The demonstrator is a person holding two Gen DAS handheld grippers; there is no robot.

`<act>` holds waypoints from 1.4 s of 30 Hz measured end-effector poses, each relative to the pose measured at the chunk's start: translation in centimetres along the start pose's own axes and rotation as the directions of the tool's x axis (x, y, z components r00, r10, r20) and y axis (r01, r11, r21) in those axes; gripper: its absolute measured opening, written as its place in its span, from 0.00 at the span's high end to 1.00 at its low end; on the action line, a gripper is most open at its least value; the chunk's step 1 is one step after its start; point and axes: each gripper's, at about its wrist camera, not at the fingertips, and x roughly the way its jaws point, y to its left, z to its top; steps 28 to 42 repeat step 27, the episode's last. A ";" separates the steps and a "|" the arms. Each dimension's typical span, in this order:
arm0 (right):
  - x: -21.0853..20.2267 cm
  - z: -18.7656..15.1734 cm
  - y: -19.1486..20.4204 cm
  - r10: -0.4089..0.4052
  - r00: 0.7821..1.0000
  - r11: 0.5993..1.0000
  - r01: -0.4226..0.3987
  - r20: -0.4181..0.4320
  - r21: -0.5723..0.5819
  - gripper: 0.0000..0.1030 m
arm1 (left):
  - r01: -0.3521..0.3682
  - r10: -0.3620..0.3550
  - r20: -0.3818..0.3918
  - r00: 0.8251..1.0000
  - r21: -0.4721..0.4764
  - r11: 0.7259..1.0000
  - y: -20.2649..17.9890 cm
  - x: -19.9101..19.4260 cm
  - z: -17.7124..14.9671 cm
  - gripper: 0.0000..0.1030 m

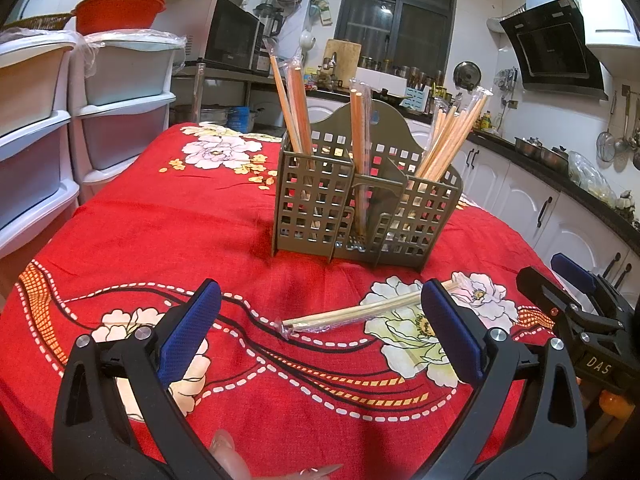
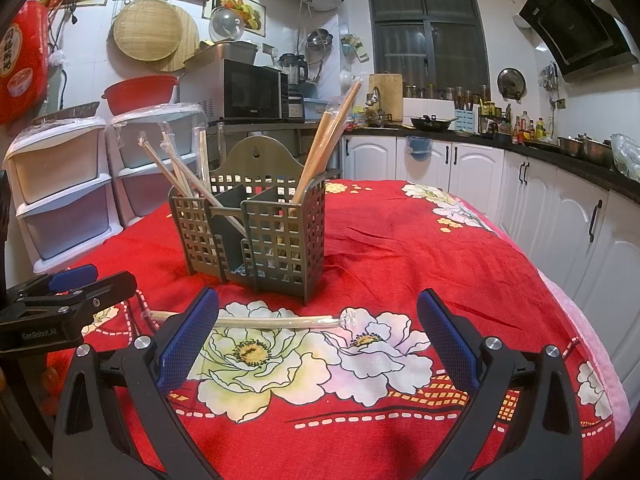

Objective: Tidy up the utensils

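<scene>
On red cloth before the holder (image 1: 360, 196) lies one wrapped chopstick pair (image 1: 360, 314), both left gripper (image 1: 320, 336) and right gripper (image 2: 318, 340) wide and empty; best pinched mid-length, lifted level, dropped upright into a compartment.

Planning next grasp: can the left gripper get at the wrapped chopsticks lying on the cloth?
Probably yes. The left gripper is open, and the wrapped chopsticks lie flat on the tablecloth just ahead between its fingers, nothing covering them. The right gripper hovers beside them.
</scene>
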 end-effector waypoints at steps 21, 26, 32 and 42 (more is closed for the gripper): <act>0.3 0.3 -1.3 -0.013 0.999 1.000 0.013 -0.032 0.021 0.06 | -0.019 0.019 -0.022 1.000 -0.006 1.000 0.1 -0.2 0.4 0.11; 3.3 2.0 -7.6 -0.223 0.950 0.971 0.236 -0.217 0.032 0.06 | -0.204 0.189 -0.160 0.969 -0.082 0.975 6.4 1.2 3.3 0.11; 4.6 2.0 -9.9 -0.282 0.916 0.953 0.302 -0.287 0.028 0.06 | -0.259 0.243 -0.178 0.954 -0.077 0.963 7.7 1.5 3.7 0.11; 4.6 2.0 -9.9 -0.282 0.916 0.953 0.302 -0.287 0.028 0.06 | -0.259 0.243 -0.178 0.954 -0.077 0.963 7.7 1.5 3.7 0.11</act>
